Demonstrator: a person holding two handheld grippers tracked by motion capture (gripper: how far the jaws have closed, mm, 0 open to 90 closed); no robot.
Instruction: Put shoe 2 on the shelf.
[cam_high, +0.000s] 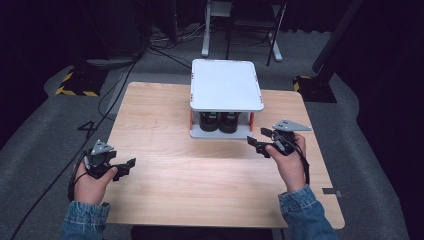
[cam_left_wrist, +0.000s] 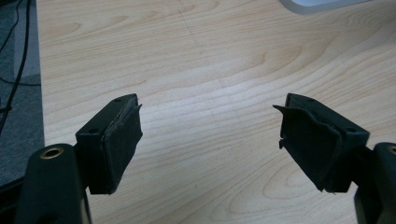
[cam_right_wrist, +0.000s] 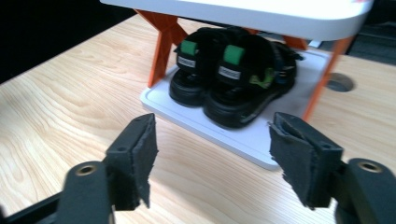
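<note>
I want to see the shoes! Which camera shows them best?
The right gripper view: the black sandals sit close, green tabs clear, on the rack's bottom shelf. The high view shows just dark shapes under the top shelf.

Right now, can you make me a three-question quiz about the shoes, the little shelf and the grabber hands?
1. Where are the black sandals?
A. on the top shelf
B. on the bottom shelf
C. on the floor

2. What colour are the posts of the white rack?
A. orange
B. blue
C. yellow

3. How is the right gripper?
A. shut on a sandal
B. shut on nothing
C. open, holding nothing

Answers:
1 B: the pair sits on the lower tray, under the top board.
2 A: the slanted supports look orange in the right gripper view.
3 C: its jaws stand apart, with only wooden table between them.
</note>
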